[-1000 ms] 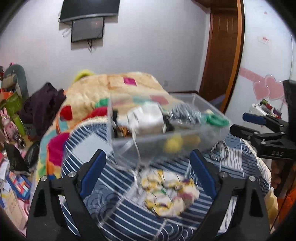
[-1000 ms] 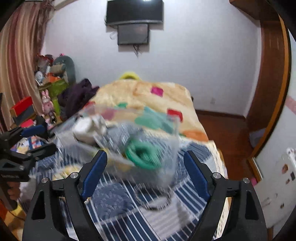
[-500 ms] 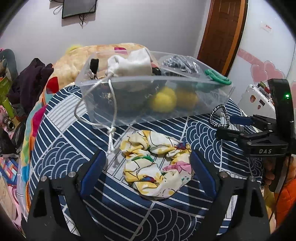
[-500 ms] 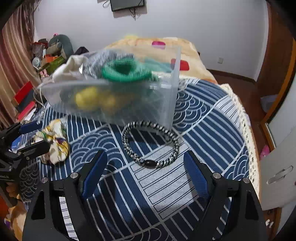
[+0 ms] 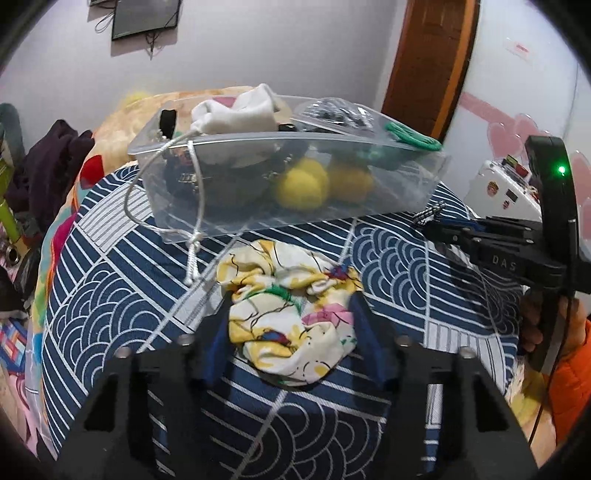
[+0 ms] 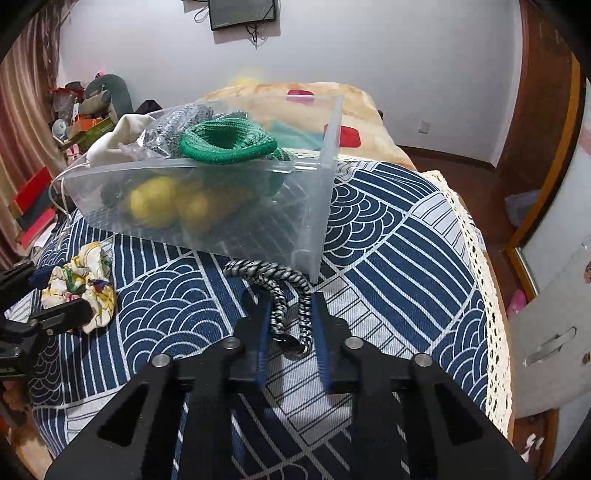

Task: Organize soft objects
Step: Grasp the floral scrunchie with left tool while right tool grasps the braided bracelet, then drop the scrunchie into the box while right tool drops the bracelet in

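Bedroom table, blue wave-pattern cloth (image 6: 388, 236). Left gripper (image 5: 288, 314) narrowed around floral scrunchie (image 5: 291, 314); right gripper (image 6: 290, 326) pinching braided bracelet (image 6: 277, 291). Both lie beside clear storage bin (image 5: 295, 206). Risk: fabric slipping, drawstring (image 5: 194, 221) snagging.

A dark wall-mounted screen (image 6: 242, 13) hangs at the top centre of the right wrist view. A brown wooden door (image 5: 430, 62) fills the upper right of the left wrist view. Reddish curtains (image 6: 20, 122) hang at the left edge, with cluttered shelves (image 6: 79, 122) beside them.
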Available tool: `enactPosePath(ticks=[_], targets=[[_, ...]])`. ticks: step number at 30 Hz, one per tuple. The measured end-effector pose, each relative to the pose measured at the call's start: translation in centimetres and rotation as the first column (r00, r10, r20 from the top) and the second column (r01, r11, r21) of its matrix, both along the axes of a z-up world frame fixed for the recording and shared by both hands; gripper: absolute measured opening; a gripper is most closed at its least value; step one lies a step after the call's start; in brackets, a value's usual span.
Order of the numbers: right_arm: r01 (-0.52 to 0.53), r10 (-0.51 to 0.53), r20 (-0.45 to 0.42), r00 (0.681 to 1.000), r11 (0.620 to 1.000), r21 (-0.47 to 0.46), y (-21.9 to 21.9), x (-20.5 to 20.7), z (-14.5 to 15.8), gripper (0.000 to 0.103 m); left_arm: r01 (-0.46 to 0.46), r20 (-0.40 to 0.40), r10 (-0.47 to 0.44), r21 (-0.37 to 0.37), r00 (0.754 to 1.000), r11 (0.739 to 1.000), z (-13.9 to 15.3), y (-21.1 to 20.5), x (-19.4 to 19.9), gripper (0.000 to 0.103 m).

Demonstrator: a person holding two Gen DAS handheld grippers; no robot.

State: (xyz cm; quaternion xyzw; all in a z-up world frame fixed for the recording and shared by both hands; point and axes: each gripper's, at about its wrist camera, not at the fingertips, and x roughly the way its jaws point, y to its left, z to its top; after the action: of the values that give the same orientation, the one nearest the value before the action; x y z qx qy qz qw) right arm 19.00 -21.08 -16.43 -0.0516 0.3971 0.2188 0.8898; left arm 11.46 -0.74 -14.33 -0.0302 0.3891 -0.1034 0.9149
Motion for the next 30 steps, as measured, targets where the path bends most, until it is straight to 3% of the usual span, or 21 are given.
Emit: enactPosePath(ticks=[4,7,17,30], targets=[[-0.013,0.013,0.003,1.0,1.0,0.017,-0.1,-0.9,0.1,0.013,0.038,0.006,-0.038,-0.004,0.999,0.999,0.2,-0.5,-0.6,0.028],[-0.029,0.029,0.009,1.0,0.999,0.029,-0.1,-1.5,0.3,0.013,0.052,0.011,-0.052,-0.02,0.999,0.998,0.5,-0.8,-1.0,0.02],[-0.098,0.092,0.101,0.991,0.994,0.058,0.8,-3.1,3.6,0.013,0.027,0.143,-0.023,-0.027,0.989,0.999,5.0,0.1,-1.8,0.018],[-0.106,0.067,0.255,0.965,0.984,0.142,2.0,-1.7,9.2,0.013,-0.048,0.326,0.054,-0.027,0.944,0.998,11.0,1.6,0.8,0.018]])
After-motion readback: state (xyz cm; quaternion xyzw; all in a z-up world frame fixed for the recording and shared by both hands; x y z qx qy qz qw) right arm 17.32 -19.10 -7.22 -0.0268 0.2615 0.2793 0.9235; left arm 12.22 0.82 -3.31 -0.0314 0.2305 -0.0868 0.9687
